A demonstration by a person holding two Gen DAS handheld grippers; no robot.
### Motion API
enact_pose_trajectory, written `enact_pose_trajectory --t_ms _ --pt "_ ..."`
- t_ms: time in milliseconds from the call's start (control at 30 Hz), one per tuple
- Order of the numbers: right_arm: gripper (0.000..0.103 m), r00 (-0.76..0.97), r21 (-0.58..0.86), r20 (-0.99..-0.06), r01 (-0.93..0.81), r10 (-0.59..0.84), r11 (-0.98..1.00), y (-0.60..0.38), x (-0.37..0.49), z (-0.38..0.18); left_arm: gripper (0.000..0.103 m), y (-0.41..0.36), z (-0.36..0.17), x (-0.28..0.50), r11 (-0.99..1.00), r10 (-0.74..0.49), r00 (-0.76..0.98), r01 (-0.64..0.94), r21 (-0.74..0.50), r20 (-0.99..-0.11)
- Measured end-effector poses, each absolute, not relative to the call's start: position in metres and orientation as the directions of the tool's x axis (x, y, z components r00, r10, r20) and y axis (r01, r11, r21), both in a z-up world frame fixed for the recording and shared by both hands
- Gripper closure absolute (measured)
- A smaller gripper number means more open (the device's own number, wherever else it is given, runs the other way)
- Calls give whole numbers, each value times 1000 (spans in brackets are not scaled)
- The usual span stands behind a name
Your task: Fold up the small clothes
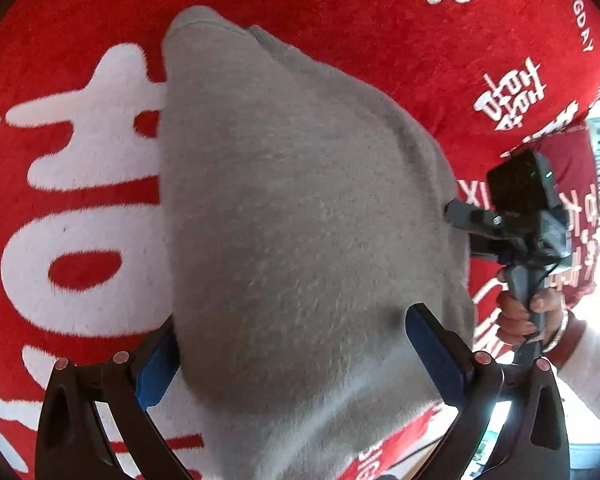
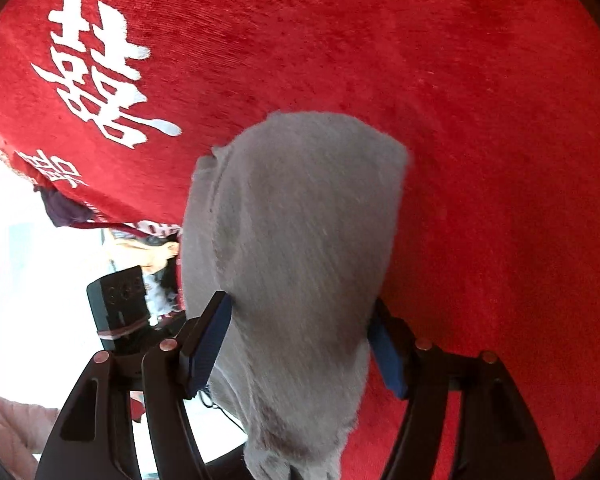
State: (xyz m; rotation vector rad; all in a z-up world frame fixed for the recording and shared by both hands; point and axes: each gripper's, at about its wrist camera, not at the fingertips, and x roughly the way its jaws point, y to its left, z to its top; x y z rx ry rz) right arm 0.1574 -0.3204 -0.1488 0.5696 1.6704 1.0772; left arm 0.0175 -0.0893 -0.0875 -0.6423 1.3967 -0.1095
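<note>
A small grey fleecy garment (image 1: 300, 208) lies on the red tablecloth (image 1: 80, 32) with its near end hanging toward me. My left gripper (image 1: 296, 362) is open, its blue pads (image 1: 436, 356) wide apart on either side of the garment's near end, not pinching it. In the right wrist view the same grey garment (image 2: 300, 220) runs between the blue pads (image 2: 210, 344) of my right gripper (image 2: 298, 350), which stands open around it; the right pad is partly hidden behind the cloth. The right gripper (image 1: 462, 230) also shows at the garment's right edge, held by a hand (image 1: 528, 316).
The red tablecloth (image 2: 480, 120) bears large white characters (image 2: 100, 80) and drops over the table edge (image 2: 80, 200) at the left of the right wrist view. A white sleeve (image 1: 588, 364) and a pink sleeve (image 2: 8, 428) show near the edges. A black camera block (image 2: 118, 306) sits beyond that edge.
</note>
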Motion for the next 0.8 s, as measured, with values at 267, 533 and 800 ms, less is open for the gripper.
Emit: enact_pose_trajectory --t_ms 267,533,800 --pt "35 -389 862 -498 -118 775 494 -292 155 -151 7 -96 -89 18 850 -371 224 -308 -427 -901" --pt "64 -351 844 -530 -132 772 519 -290 144 -130 46 -85 -70 1 845 -365 281 -300 -442 -888" --pt "66 -328 878 -469 -72 820 473 -300 133 -109 51 -77 -48 -15 822 -408 324 -277 -498 -853"
